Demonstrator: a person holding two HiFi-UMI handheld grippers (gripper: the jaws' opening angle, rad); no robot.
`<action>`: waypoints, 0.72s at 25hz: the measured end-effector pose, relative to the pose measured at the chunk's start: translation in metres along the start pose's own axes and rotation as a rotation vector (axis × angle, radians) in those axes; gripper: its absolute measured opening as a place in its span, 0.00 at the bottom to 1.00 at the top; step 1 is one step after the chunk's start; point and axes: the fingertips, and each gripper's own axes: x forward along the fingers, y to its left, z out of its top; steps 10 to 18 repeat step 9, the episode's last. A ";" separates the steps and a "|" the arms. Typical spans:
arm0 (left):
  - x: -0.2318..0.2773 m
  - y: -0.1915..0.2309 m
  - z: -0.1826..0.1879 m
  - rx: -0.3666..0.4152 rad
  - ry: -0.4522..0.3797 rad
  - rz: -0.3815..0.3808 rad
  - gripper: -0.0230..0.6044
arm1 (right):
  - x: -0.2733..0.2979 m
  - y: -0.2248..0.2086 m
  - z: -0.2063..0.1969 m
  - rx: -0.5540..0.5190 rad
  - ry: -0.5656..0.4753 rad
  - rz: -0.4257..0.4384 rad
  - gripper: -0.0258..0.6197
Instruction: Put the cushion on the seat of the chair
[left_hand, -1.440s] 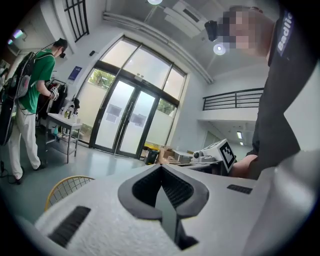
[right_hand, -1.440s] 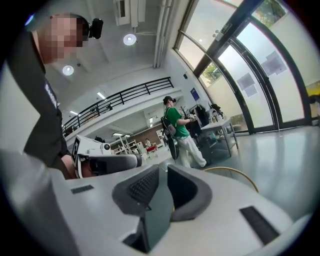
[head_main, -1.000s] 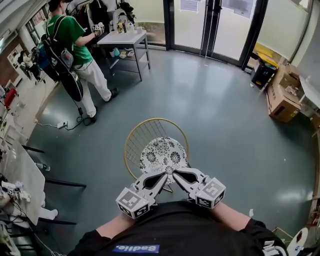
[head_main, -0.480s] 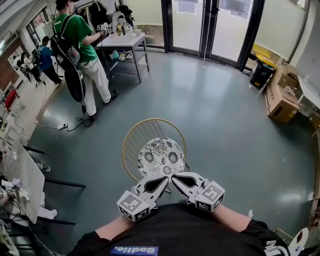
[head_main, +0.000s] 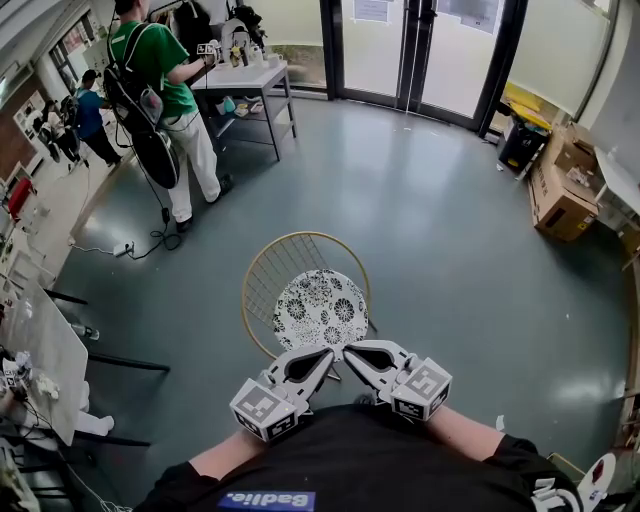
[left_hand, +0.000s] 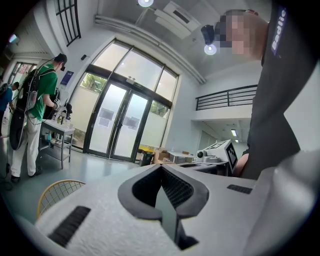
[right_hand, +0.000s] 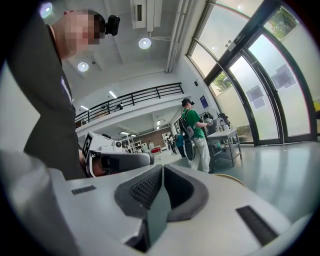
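Cushion (head_main: 322, 308) sits on the chair (head_main: 272, 272), left gripper (head_main: 333, 351) and right gripper (head_main: 348, 351) beside its near edge, fingers pressed together, empty (a careless nudge could slide it off).

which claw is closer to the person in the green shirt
Left. The left claw is on the same side as the person in the green shirt, far up-left; the right claw sits beside it, toward the cardboard boxes.
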 end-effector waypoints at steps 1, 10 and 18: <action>0.000 0.000 0.001 0.000 0.000 0.000 0.06 | 0.000 0.000 0.000 0.001 0.000 0.000 0.10; -0.005 0.009 -0.003 -0.006 -0.002 -0.004 0.06 | 0.013 0.000 -0.005 0.007 0.002 0.001 0.10; -0.005 0.009 -0.003 -0.006 -0.002 -0.004 0.06 | 0.013 0.000 -0.005 0.007 0.002 0.001 0.10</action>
